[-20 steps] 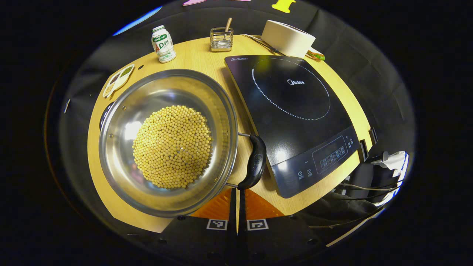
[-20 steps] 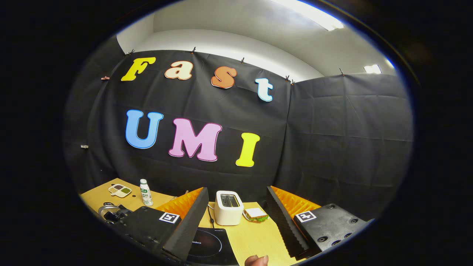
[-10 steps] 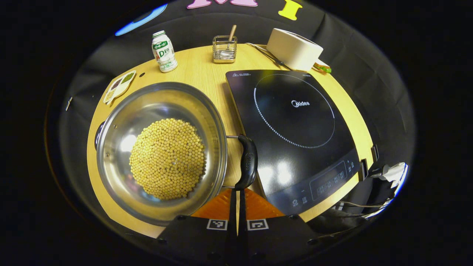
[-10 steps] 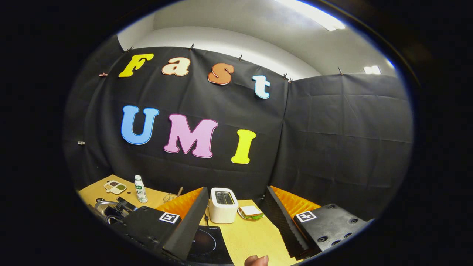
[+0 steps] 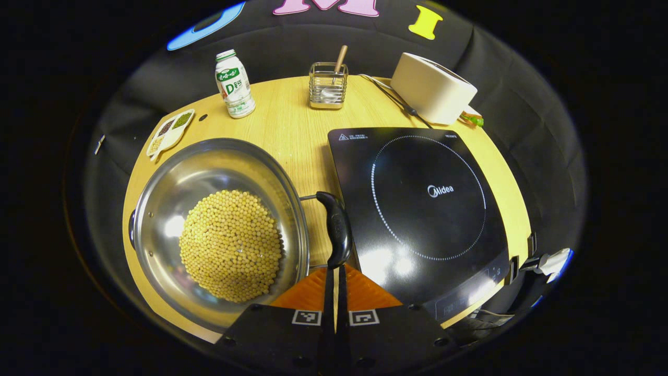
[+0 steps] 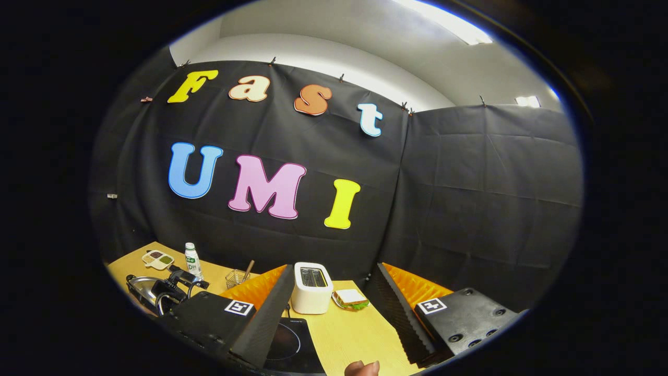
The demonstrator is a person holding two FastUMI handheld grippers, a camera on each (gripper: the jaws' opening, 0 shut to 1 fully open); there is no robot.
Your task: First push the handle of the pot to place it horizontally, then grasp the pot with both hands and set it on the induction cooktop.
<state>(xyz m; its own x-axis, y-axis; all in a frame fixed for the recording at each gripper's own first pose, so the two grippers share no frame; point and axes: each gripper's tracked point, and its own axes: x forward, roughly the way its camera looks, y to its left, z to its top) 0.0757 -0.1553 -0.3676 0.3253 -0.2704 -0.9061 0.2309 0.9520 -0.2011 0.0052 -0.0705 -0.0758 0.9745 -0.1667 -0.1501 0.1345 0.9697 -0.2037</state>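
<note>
- Left gripper view: left gripper [image 5: 334,292] with fingers pressed together, nothing between them, tips just at the near end of the pot's black handle [image 5: 336,230].
- Pot [image 5: 219,230] on the table [image 5: 292,125], left of the cooktop [image 5: 422,209], not on it; filled with yellow beans [image 5: 229,245].
- Judged: handle-push step in hand; whether the handle lies flat cannot be told from above. Two-handed lift and placing on the cooktop not yet done.
- Count: one pot, one cooktop, one bottle [image 5: 234,83], one wire holder [image 5: 327,91], one toaster [image 5: 433,89], one small divided dish [image 5: 169,133]. Second handle at the pot's far-left rim barely visible.
- Right gripper view: right gripper [image 6: 334,308] held wide apart, empty, raised near the table's near edge, well apart from the pot [image 6: 143,290].
- Count here: one toaster [image 6: 310,287], one sandwich [image 6: 350,298], one bottle [image 6: 192,260], part of the cooktop [image 6: 292,342], a fingertip [image 6: 362,368] at the bottom edge.
</note>
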